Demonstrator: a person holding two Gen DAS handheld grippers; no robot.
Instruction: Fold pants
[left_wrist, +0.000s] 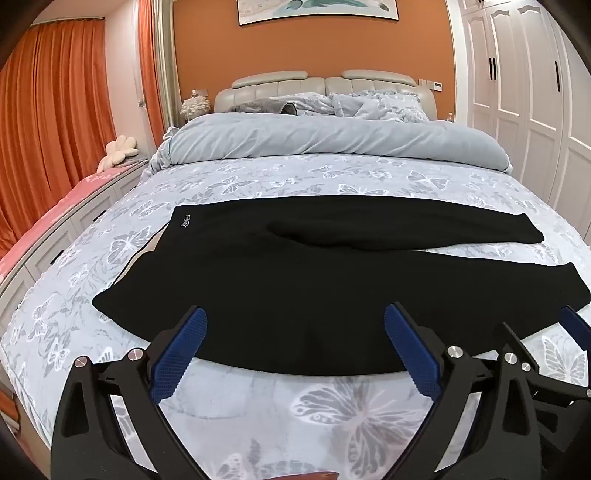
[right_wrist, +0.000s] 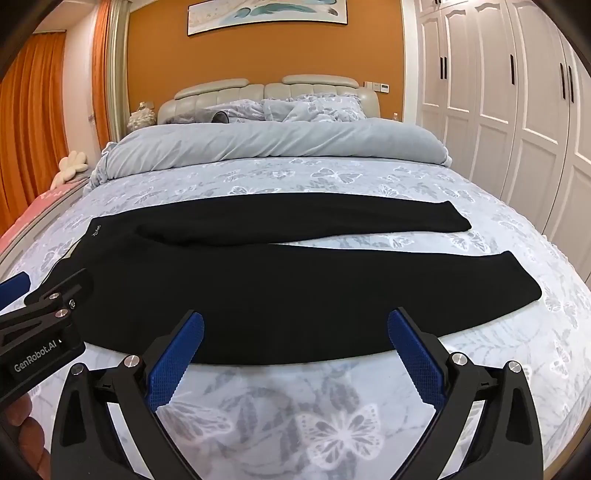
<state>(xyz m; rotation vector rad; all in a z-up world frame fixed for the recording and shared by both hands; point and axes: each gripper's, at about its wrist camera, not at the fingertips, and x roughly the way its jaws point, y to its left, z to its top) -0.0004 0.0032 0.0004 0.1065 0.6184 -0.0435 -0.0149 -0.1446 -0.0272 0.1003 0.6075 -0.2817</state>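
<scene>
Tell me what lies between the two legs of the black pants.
Only a bare wedge of butterfly-print bedsheet separates the legs of the black pants, widening toward the cuffs; the right wrist view shows it best.

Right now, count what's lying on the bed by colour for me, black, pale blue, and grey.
Black: 1, the pants
Pale blue: 1, the rolled-back duvet
Grey: 1, the bundle by the pillows; I cannot tell what it is
Total: 3
</scene>
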